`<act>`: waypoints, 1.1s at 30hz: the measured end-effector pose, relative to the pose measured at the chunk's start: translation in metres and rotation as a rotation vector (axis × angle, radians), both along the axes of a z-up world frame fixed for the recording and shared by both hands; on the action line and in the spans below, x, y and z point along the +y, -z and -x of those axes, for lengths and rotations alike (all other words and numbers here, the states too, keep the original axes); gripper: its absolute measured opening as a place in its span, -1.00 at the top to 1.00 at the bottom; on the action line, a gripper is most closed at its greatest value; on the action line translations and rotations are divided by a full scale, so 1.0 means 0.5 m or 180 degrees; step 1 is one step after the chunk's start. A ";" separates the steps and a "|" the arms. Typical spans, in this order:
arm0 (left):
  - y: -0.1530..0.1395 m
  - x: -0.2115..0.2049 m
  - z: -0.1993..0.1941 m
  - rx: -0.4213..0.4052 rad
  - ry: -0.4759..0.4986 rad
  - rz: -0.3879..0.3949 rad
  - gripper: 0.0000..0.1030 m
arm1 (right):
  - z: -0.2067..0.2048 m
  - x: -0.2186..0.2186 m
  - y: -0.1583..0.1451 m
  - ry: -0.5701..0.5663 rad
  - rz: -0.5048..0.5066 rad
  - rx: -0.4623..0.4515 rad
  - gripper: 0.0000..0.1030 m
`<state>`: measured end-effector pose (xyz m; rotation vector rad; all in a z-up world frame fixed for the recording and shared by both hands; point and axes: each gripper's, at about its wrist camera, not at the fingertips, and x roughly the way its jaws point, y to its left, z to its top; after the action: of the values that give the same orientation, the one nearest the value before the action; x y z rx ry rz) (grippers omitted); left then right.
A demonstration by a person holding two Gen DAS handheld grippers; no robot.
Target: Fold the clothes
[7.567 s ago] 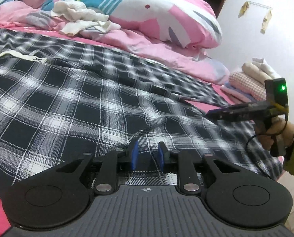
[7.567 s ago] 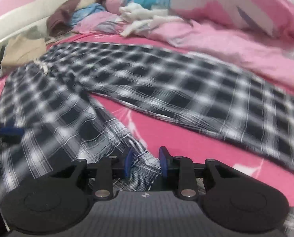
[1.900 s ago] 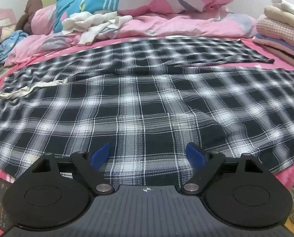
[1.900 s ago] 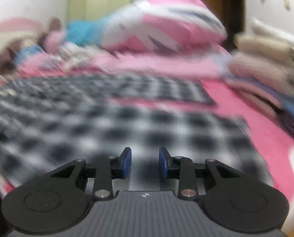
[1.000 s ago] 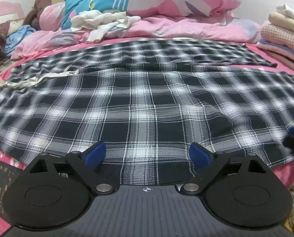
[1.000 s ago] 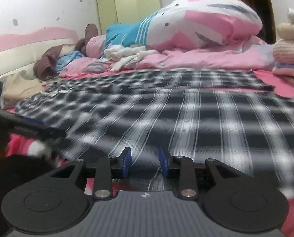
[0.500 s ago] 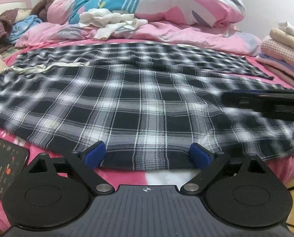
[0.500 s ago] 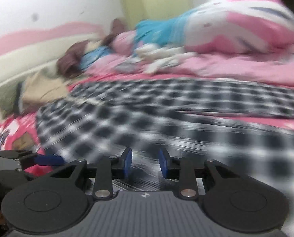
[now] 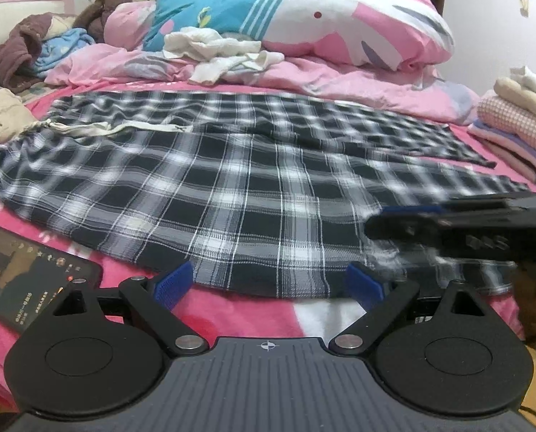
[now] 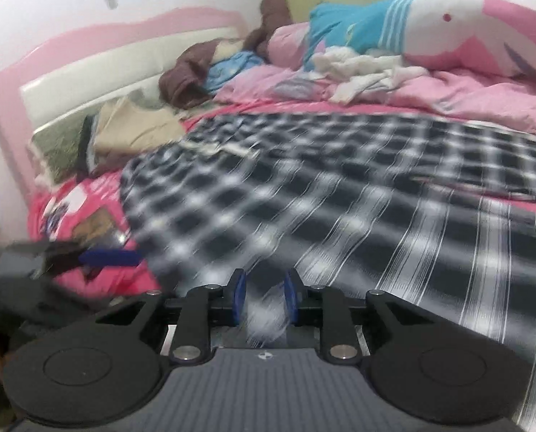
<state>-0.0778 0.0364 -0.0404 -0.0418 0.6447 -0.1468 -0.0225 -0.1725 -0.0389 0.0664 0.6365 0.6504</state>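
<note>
While the plaid trousers (image 9: 253, 187) lie spread across the bed (image 9: 232, 309), long axis left to right, the right gripper (image 10: 264, 300) has its jaws clenched on the near hem, and the left gripper (image 9: 268, 284) waits released just before that same edge.

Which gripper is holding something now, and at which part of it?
The right gripper pinches the plaid trousers at their near edge. The left gripper is open and holds nothing.
</note>
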 end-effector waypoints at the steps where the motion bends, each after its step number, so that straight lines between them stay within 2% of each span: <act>1: -0.003 0.001 0.000 -0.0014 -0.0011 0.0004 -0.80 | -0.009 0.002 0.003 0.0001 -0.0018 0.0030 0.52; 5: -0.007 0.004 -0.008 -0.0018 -0.0067 0.0021 -0.80 | -0.005 0.010 0.025 -0.0266 -0.0099 0.0325 0.52; 8: -0.007 0.007 -0.018 0.0008 -0.0116 0.0036 -0.80 | 0.024 -0.026 0.020 -0.0305 -0.0309 0.0384 0.51; 12: -0.009 0.000 -0.034 -0.0014 -0.0112 0.0022 -0.80 | 0.034 -0.117 0.003 0.0146 -0.0617 0.0440 0.51; 15: -0.002 -0.014 -0.048 0.0030 -0.0068 0.0004 -0.80 | 0.032 -0.173 -0.001 0.0528 -0.0665 0.0435 0.51; 19: 0.014 -0.032 -0.066 0.0136 -0.0013 -0.0011 -0.80 | 0.034 -0.212 0.011 0.0824 -0.0591 0.0481 0.50; 25: 0.035 -0.042 -0.061 0.0233 -0.0018 -0.0083 -0.81 | 0.095 -0.239 0.035 0.0759 -0.0283 0.0551 0.50; 29: 0.036 -0.043 -0.060 0.0248 -0.0030 -0.0098 -0.83 | 0.138 -0.261 0.020 0.0692 -0.0230 0.0618 0.48; 33: 0.036 -0.046 -0.059 0.0258 -0.0044 -0.0112 -0.84 | 0.147 -0.292 -0.011 0.0850 -0.0277 0.0443 0.48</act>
<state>-0.0483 0.0133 -0.0582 -0.0184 0.7275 -0.1209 -0.0962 -0.3187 -0.0333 0.2751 0.7186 0.4171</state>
